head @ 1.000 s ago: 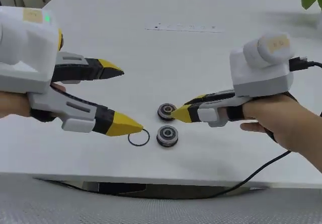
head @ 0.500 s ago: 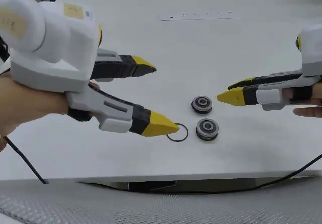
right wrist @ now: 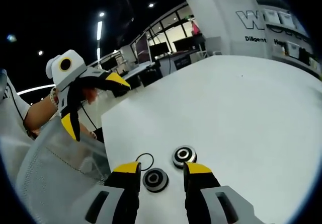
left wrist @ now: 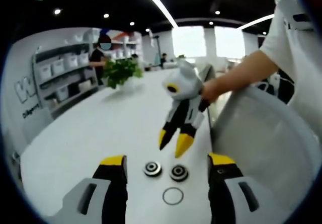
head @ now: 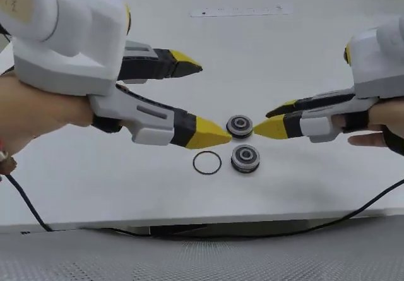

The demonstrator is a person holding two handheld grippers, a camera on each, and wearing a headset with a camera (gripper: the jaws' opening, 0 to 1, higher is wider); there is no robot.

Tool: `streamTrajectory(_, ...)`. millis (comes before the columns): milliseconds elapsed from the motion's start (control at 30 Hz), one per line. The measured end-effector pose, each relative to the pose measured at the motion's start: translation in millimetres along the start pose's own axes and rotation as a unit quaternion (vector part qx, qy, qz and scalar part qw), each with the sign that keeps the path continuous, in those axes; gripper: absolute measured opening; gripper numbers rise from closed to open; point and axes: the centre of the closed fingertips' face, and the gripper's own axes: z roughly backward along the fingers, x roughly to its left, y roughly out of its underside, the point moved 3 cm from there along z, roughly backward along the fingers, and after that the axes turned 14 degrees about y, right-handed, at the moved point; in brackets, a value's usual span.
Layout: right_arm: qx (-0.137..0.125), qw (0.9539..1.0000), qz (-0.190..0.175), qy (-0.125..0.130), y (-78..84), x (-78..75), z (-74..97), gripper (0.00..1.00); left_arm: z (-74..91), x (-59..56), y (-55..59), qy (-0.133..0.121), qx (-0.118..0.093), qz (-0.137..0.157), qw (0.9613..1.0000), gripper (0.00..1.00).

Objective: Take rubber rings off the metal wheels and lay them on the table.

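On the white table point(head: 303, 47), close to its front edge, 1 loose rubber ring point(head: 207, 162) lies flat, and everything else is placed from that ring. Just beside the ring, on its right in the head view, sits the near wheel point(head: 245, 158), with a thin gap between them. Beyond that wheel, farther from the ring and from the table edge, sits the far wheel point(head: 239, 125). Both wheels lie flat and show a dark outer band. The left gripper point(head: 205, 101) hangs above and behind the ring, released, its 2 yellow-tipped jaws spread wide. Its lower tip ends just behind the ring, next to the far wheel. The right gripper point(head: 265, 121) points in from the side opposite the ring, past the 2 wheels. It is also released, its jaws parted by a narrower gap. Its nearer tip is right at the far wheel, though whether it touches cannot be told
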Motion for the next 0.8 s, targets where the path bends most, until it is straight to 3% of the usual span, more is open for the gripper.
streamTrajectory(67,0.001,1.0000,0.001,-0.006,-0.6,3.0,-2.3,0.32,-2.9,2.9,-2.3,-0.011,-0.006,0.003,0.9999,0.63)
streamTrajectory(167,0.016,0.9993,0.032,-0.013,6.0,10.1,-3.9,0.32,-7.9,4.7,-6.9,-0.018,-0.021,0.012,0.9995,0.62)
streamTrajectory(267,0.035,0.9980,0.052,-0.011,13.2,11.3,-4.7,0.32,-14.3,9.8,-6.5,-0.020,-0.021,0.011,0.9995,0.59)
streamTrajectory(367,0.053,0.9953,0.080,-0.008,21.5,11.2,-5.3,0.32,-26.2,13.4,-2.8,-0.015,-0.015,0.014,0.9997,0.57)
streamTrajectory(467,0.072,0.9928,0.095,-0.005,29.8,10.5,-6.1,0.30,-39.2,13.3,0.4,0.002,-0.003,0.006,1.0000,0.54)
streamTrajectory(500,0.091,0.9902,0.106,0.008,35.5,6.1,-7.0,0.28,-44.6,13.9,0.6,0.010,-0.001,-0.003,0.9999,0.53)
streamTrajectory(567,0.094,0.9895,0.110,0.004,38.6,7.4,-10.0,0.28,-52.1,13.5,3.0,0.028,0.008,-0.009,0.9995,0.50)
streamTrajectory(700,0.098,0.9896,0.106,-0.007,43.4,10.5,-12.8,0.29,-60.1,17.8,9.7,0.026,0.005,-0.006,0.9996,0.46)
streamTrajectory(800,0.112,0.9863,0.120,-0.021,53.2,11.3,-16.9,0.29,-62.0,19.9,16.8,0.012,-0.012,0.013,0.9998,0.45)
